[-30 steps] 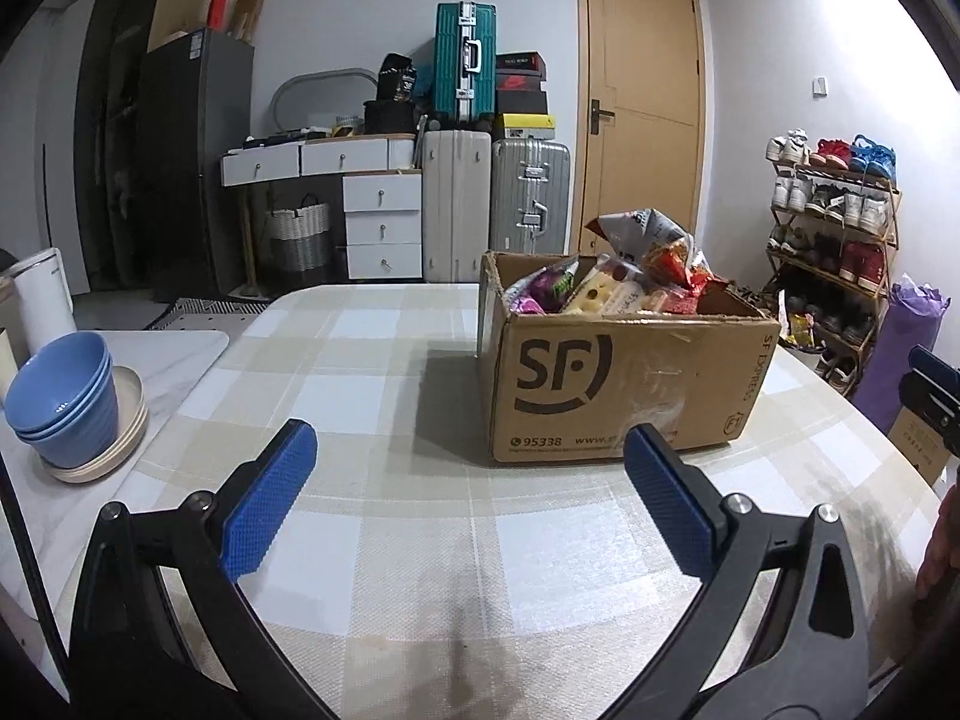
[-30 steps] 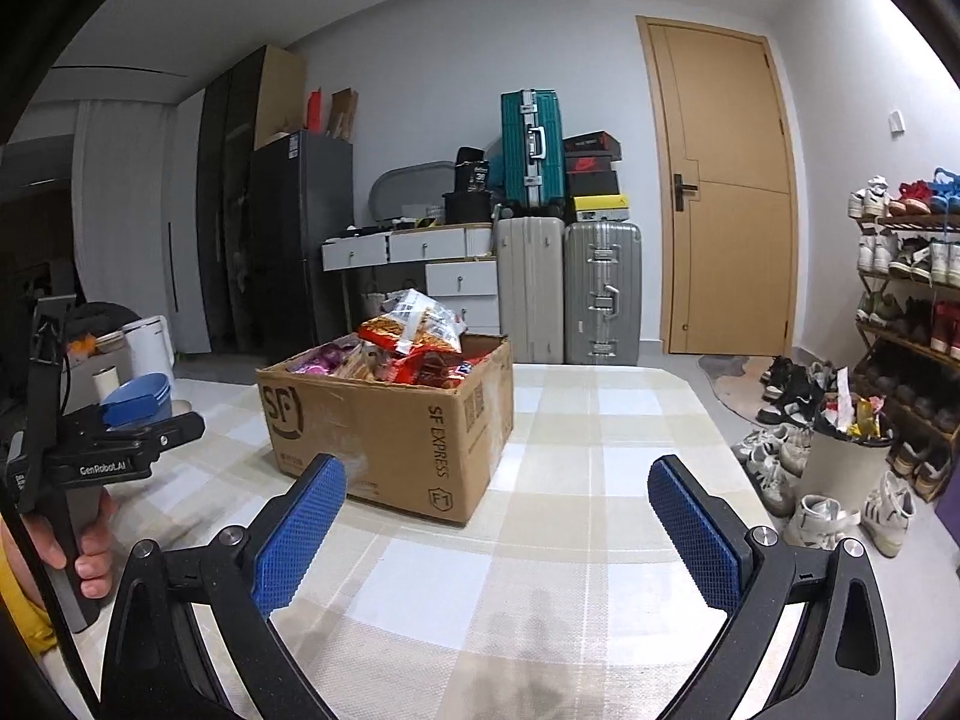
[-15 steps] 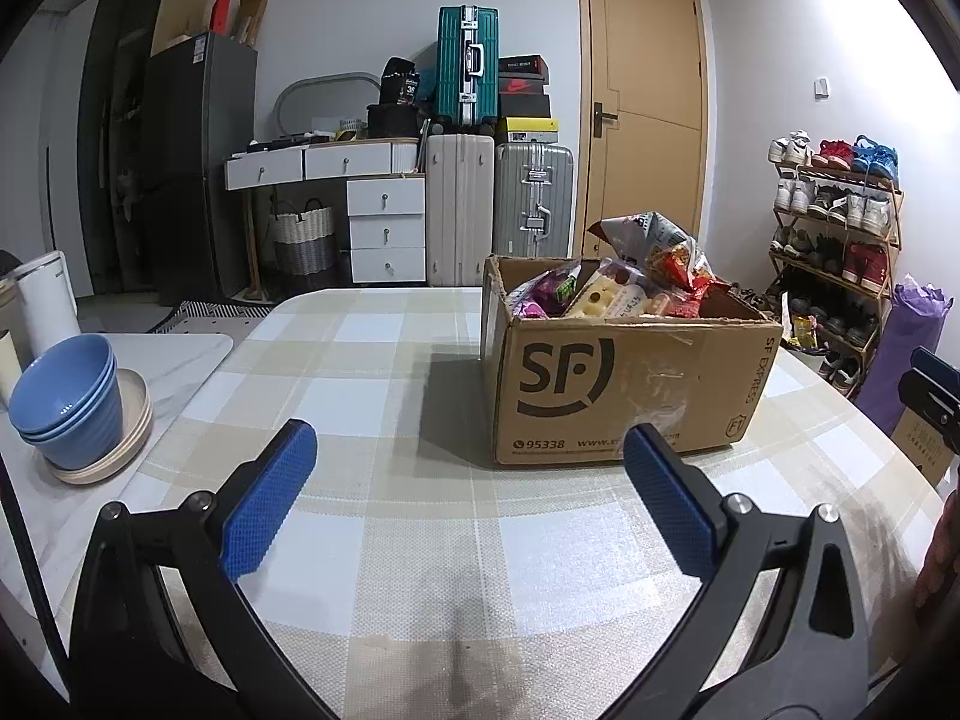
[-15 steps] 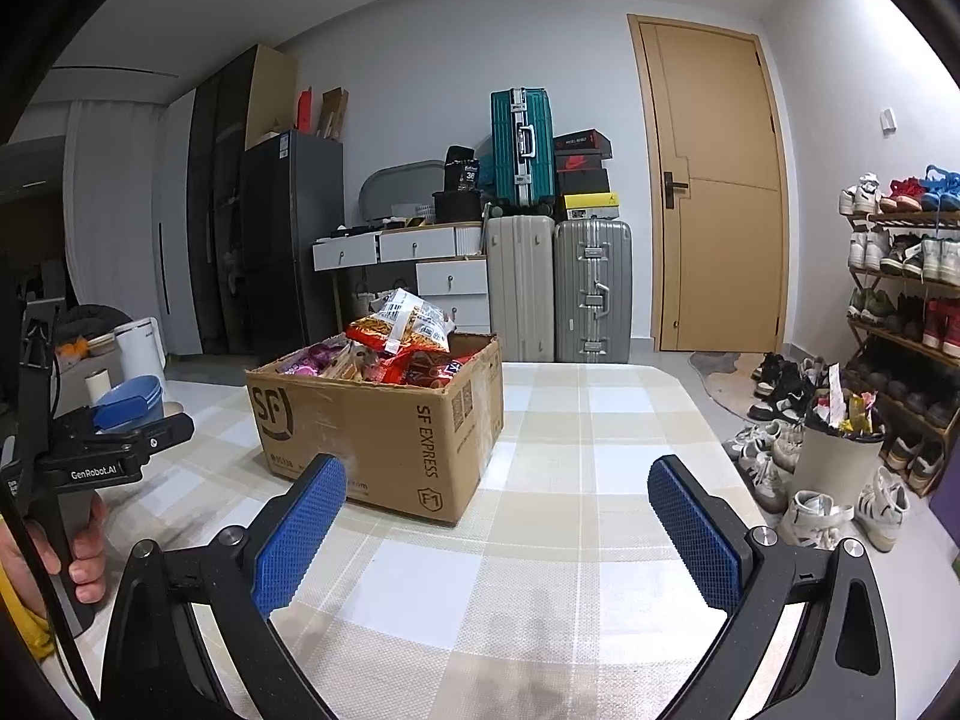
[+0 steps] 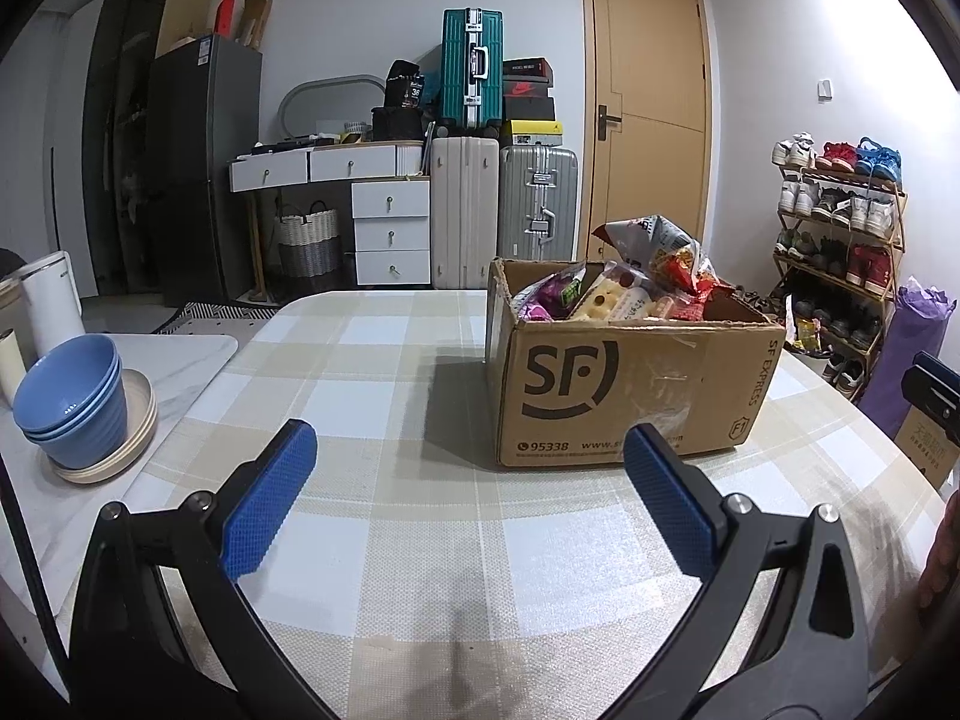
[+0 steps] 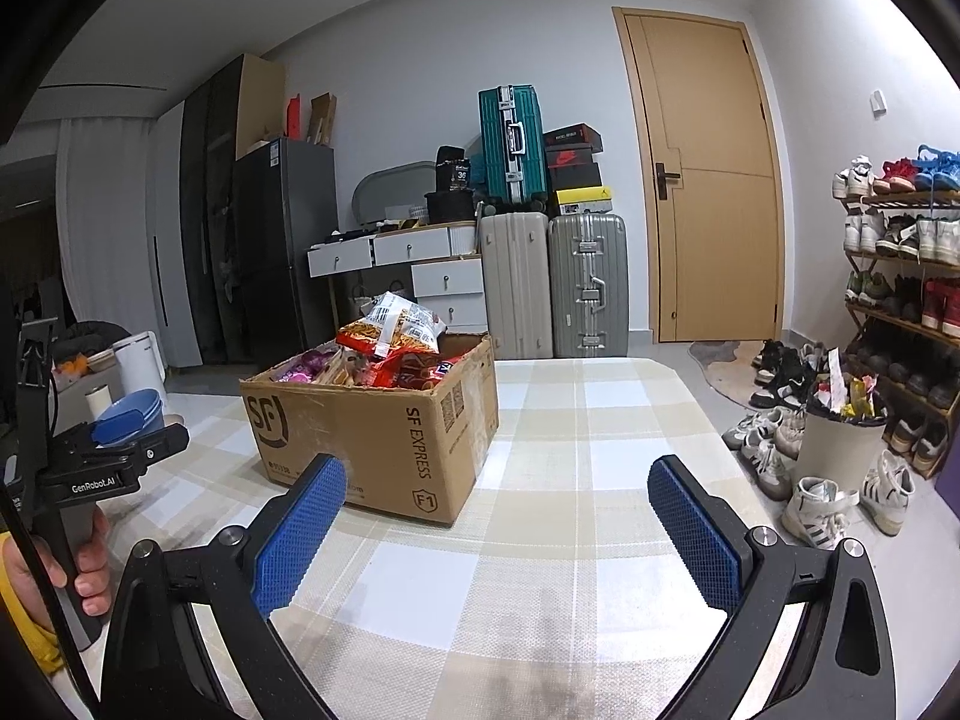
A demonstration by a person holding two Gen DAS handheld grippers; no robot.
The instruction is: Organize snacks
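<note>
A brown SF cardboard box (image 5: 624,396) (image 6: 372,438) stands open on the checked tablecloth, heaped with snack packets (image 5: 630,294) (image 6: 384,348); a red and white bag (image 5: 657,243) sticks up highest. My left gripper (image 5: 471,486) is open with nothing between its blue pads, short of the box and to its left. My right gripper (image 6: 498,516) is open and empty too, near the box's right front corner. The left tool's body (image 6: 108,468), held in a hand (image 6: 90,564), shows at the left edge of the right wrist view.
Stacked blue bowls (image 5: 75,399) on a cream plate sit on a white marble top at the left, by a white kettle (image 5: 51,300). Beyond the table edge on the right are a shoe rack (image 6: 900,276), loose shoes and a white bin (image 6: 840,450). Suitcases (image 5: 498,222) and drawers line the back wall.
Both views have drifted slightly; the box sits a little lower and nearer in the right wrist view. Both grippers stay open and empty.
</note>
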